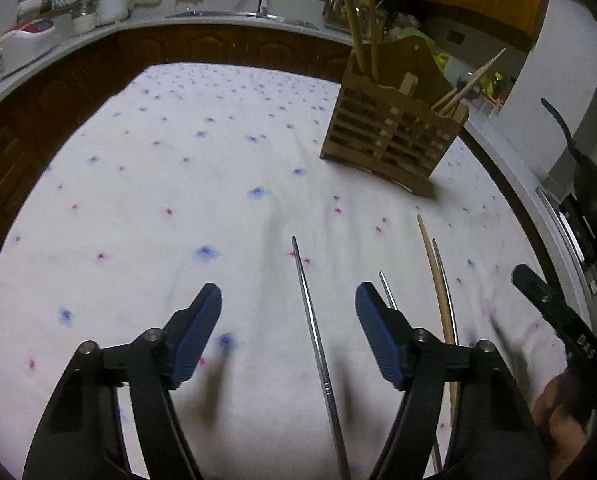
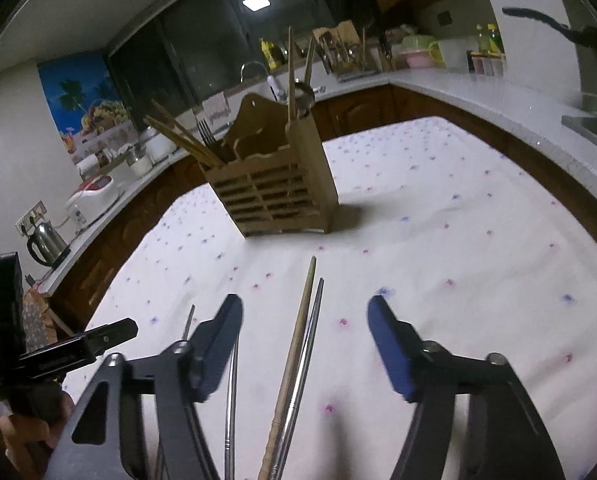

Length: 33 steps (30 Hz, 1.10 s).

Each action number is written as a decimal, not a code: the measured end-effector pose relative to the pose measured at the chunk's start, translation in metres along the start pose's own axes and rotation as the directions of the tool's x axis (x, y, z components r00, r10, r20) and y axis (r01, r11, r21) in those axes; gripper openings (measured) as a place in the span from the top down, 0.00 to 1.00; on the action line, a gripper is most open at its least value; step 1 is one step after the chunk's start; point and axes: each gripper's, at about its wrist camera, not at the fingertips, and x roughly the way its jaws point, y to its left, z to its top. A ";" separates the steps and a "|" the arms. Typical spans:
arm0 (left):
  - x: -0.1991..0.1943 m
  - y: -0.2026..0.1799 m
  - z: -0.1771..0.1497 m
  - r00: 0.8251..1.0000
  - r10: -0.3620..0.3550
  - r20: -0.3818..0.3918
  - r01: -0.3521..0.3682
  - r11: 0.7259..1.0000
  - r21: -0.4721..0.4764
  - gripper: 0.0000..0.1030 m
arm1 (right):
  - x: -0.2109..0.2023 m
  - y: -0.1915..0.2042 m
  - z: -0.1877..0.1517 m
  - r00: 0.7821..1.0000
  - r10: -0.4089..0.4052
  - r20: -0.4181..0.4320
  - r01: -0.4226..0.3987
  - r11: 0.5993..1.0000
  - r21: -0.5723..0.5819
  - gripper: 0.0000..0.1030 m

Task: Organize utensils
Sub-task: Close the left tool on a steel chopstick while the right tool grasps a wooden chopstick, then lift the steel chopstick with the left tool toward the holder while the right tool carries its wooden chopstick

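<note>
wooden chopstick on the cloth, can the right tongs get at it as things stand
Probably yes. The wooden chopstick lies between the open right tongs, nothing over it, though a metal chopstick lies right beside it and may get pinched too.

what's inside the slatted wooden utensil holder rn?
Slatted wooden utensil holder: wooden chopsticks lean out at one end, a metal fork beside them, two wooden sticks upright at the other. Lower parts hidden by its walls.

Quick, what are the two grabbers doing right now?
Left gripper: open, a metal chopstick lies between its fingers.
Right gripper: open over two chopsticks.
</note>
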 end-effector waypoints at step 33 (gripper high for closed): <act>0.072 -0.013 0.015 0.990 -0.006 -0.140 0.016 0.998 0.066 0.94 | 0.139 0.021 0.027 0.958 -0.163 -0.238 0.106 0.966 -0.234 0.92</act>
